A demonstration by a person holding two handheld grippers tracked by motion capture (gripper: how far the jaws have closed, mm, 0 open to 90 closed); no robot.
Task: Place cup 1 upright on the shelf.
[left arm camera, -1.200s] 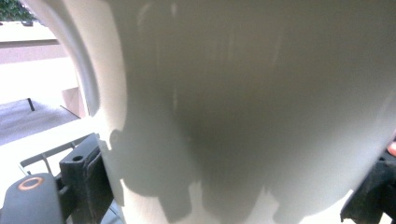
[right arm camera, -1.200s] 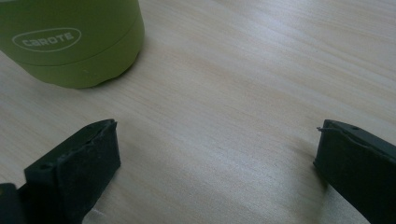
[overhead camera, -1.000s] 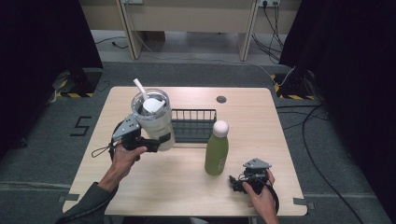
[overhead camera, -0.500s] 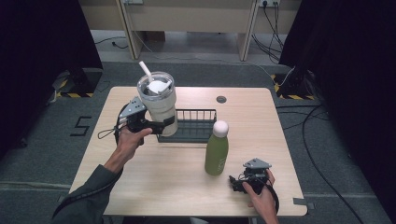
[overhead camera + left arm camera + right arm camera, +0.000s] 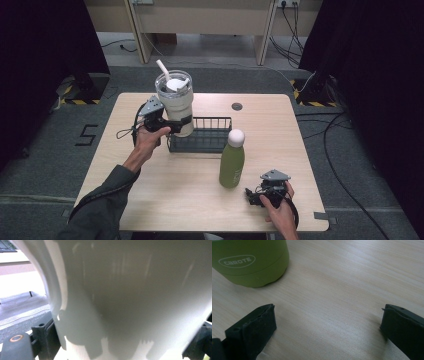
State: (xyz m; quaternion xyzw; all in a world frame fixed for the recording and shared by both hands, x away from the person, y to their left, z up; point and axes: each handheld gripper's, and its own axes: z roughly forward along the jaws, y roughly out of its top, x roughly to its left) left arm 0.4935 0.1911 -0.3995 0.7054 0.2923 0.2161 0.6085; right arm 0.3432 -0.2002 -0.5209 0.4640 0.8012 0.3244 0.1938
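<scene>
A cream tumbler (image 5: 177, 105) with a clear lid and a white straw hangs upright over the left end of a black wire basket (image 5: 202, 141). My left gripper (image 5: 172, 125) is shut on the tumbler's lower body, and that pale wall (image 5: 130, 297) looms close between the jaws in the left gripper view. A green bottle (image 5: 232, 161) with a white cap stands upright on the table, right of the basket's front. My right gripper (image 5: 252, 196) rests open on the wood near the front edge, just right of the bottle's base (image 5: 249, 262), with nothing between its fingers (image 5: 252, 327).
The light wooden table (image 5: 150, 200) has a round cable hole (image 5: 237, 106) at the back. Dark curtains stand at both sides, cables run over the grey floor at the right, and wooden furniture legs rise behind the table.
My left gripper has carried the tumbler up and to the right, from beside the basket's left end to above it. The right gripper and the bottle have stayed still.
</scene>
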